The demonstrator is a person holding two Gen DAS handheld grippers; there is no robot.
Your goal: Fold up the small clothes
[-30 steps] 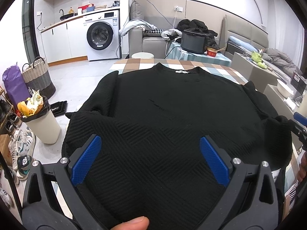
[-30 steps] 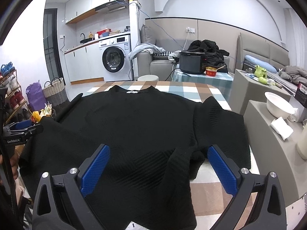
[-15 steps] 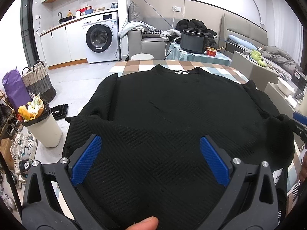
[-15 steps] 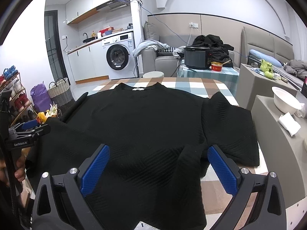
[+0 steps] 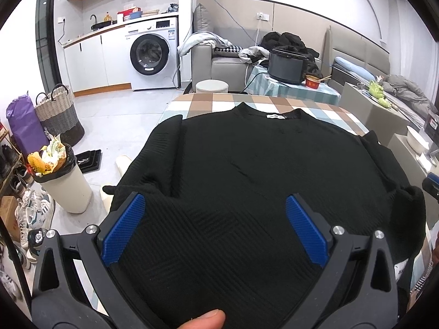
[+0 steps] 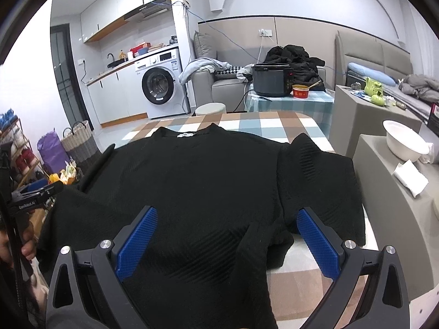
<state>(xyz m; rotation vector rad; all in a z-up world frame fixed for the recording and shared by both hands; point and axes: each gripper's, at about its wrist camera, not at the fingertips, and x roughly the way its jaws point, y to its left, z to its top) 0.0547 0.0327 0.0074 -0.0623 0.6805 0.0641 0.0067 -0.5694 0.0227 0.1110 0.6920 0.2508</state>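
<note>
Nearest us, the left gripper [image 5: 214, 227] is spread wide, blue pads clear of the cloth, gripping nothing. Same story for the right gripper [image 6: 225, 242]: jaws wide apart, empty, poised over the hem. Beneath both lies the black textured knit sweater [image 5: 247, 170], flat on the checked tablecloth table [image 6: 274, 126], collar away from us. It looks thick, soft, floppy, not slippery, so I'd pinch hem corners or sleeve ends. Beyond stands a white washing machine [image 5: 153, 57].

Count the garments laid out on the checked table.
1: a black sweater spread over the checked table, collar at the far end, both sleeves out to the sides. Anything beneath it would be hidden.
</note>
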